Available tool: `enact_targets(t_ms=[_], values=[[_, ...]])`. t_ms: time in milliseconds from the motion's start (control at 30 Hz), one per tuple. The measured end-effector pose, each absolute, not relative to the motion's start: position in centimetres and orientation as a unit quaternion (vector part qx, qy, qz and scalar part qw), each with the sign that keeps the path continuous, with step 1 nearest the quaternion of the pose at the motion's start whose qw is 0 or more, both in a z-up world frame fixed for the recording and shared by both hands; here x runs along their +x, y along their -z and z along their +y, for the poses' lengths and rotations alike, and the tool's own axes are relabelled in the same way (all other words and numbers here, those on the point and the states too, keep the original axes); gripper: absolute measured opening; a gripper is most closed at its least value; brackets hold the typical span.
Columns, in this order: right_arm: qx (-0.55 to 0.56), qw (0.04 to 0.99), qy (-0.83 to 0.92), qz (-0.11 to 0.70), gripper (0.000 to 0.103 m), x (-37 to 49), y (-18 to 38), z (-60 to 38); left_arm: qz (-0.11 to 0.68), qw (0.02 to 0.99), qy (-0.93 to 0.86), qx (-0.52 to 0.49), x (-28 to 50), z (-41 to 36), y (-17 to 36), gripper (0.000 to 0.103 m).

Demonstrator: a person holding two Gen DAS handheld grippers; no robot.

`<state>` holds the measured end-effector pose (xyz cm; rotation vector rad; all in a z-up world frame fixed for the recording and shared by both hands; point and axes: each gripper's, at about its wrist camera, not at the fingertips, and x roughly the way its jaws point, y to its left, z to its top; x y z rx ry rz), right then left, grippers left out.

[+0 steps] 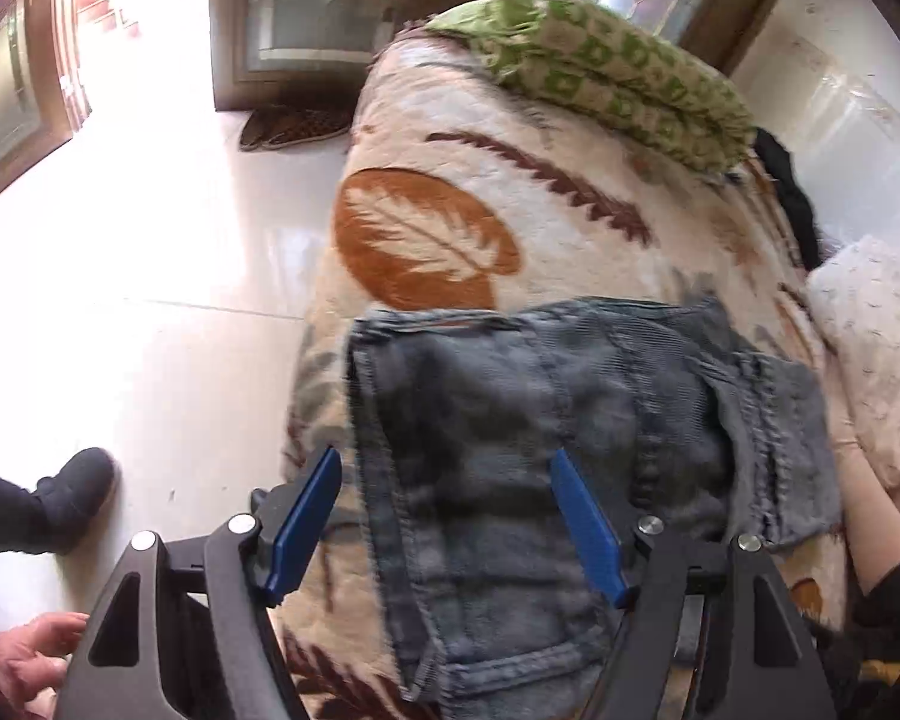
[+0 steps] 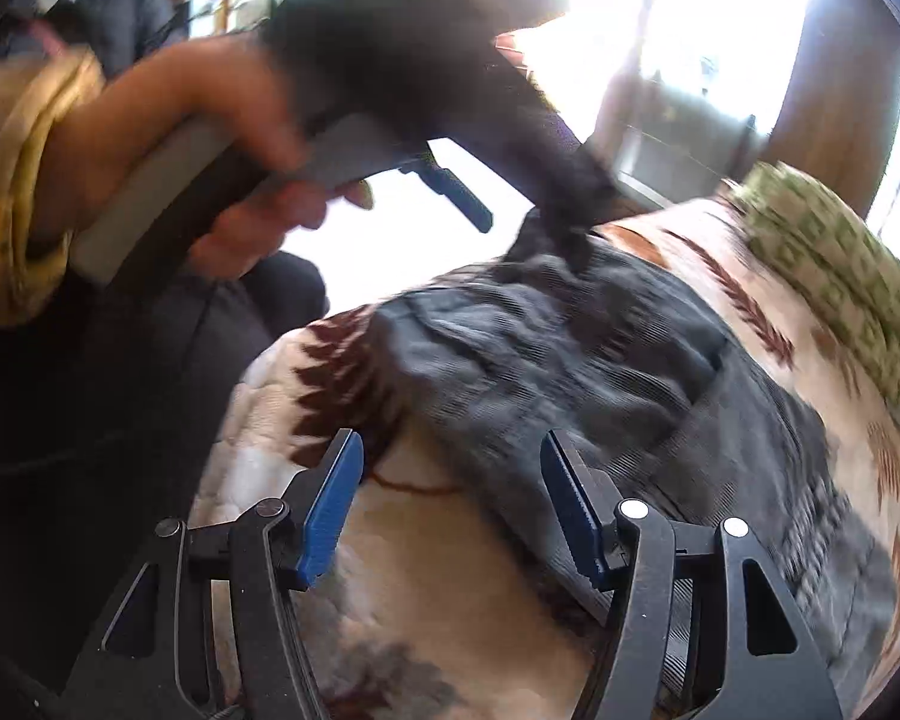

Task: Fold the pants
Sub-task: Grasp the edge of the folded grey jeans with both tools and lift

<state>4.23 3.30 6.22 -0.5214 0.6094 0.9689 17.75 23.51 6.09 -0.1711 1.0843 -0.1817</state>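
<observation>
from my left wrist view the left gripper (image 1: 447,522) sat wide apart, its blue fingers (image 1: 306,525) spread with nothing between them — one over the edge of the blanket, the other over the denim. the pants (image 1: 546,438), grey-blue jeans, lay folded into a compact stack on the leaf-patterned blanket (image 1: 426,228), seams and a pocket edge showing on top. i could read no brand, label or writing on the jeans or anything else; the frames were too soft for that. beyond the jeans a green and cream patterned cloth (image 1: 606,72) lay bunched at the far end of the blanket, and a pale pillow (image 1: 876,348) sat just beside the jeans on the right. a dark shoe (image 1: 78,480) stood on the shiny tiled floor (image 1: 150,252) to the left, and a bare hand (image 1: 30,654) showed at the lower left corner.

from the right wrist view the right gripper (image 2: 450,504) was likewise open wide and held nothing, hovering over the near edge of the jeans (image 2: 570,360) where they met the blanket (image 2: 426,570). the left gripper's other end (image 2: 456,192) appeared blurred above the jeans, gripped by a hand (image 2: 222,144) — i could not tell from this view whether its tips touched the denim. the green cloth (image 2: 840,264) lay at the far right.
</observation>
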Motion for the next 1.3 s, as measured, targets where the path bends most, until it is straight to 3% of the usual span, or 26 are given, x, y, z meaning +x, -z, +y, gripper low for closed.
enact_targets(t_ms=[400,600,667,1000,1067,1133,1167,1300], values=[[-0.322,0.816,-0.409,0.249,0.057,5.1,-4.2,7.2,0.566,0.812,0.063,-0.126,21.4,25.3,-2.5,0.076],[-0.36,0.827,-0.376,0.211,0.038,6.2,-3.7,9.1,0.579,0.799,0.069,-0.149,21.8,25.4,-1.5,0.076],[-0.366,0.827,-0.377,0.202,0.024,5.9,-4.0,9.2,0.578,0.796,0.069,-0.166,21.5,26.0,-1.6,0.076],[-0.258,0.864,-0.378,0.211,0.019,7.3,-9.0,5.7,0.557,0.787,0.113,-0.241,19.8,26.5,-2.6,0.076],[-0.251,0.867,-0.376,0.212,0.019,7.4,-9.2,5.5,0.546,0.79,0.123,-0.251,19.8,26.1,-3.0,0.069],[-0.251,0.867,-0.375,0.212,0.019,7.4,-9.1,5.6,0.535,0.793,0.142,-0.255,19.6,25.6,-3.5,0.027],[-0.251,0.867,-0.374,0.213,0.019,7.3,-9.1,5.6,0.528,0.799,0.145,-0.249,19.4,25.2,-4.0,0.019],[-0.246,0.869,-0.373,0.211,0.018,6.5,-9.3,5.1,0.492,0.824,0.149,-0.24,18.7,24.6,-6.6,0.017]])
